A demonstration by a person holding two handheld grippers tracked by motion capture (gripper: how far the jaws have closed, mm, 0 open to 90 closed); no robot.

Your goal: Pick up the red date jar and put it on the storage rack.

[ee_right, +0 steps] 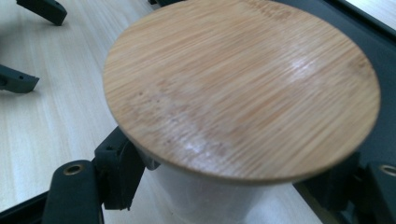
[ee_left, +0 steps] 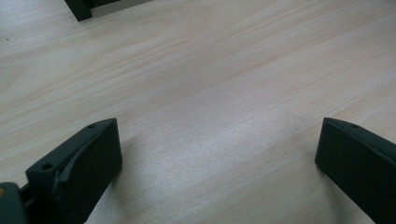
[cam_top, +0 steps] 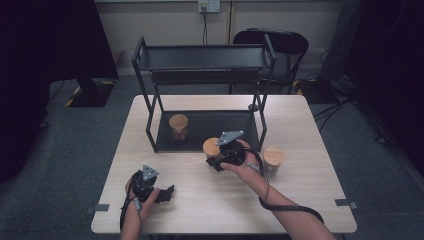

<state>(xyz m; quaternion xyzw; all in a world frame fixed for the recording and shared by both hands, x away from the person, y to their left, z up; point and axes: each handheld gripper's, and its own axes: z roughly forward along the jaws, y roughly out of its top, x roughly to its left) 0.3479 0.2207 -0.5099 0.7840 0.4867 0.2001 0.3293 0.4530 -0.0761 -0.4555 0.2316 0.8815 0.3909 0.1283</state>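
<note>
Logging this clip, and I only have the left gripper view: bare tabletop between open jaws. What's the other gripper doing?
Observer: The right gripper has its jaws either side of a lidded jar, just under the bamboo lid.
Operator: Where is it?
Observer: At the front edge of the black rack, by its lower shelf.
Operator: Other jars?
Observer: A second jar stands on that shelf, and a third jar on the table to the right.
</note>
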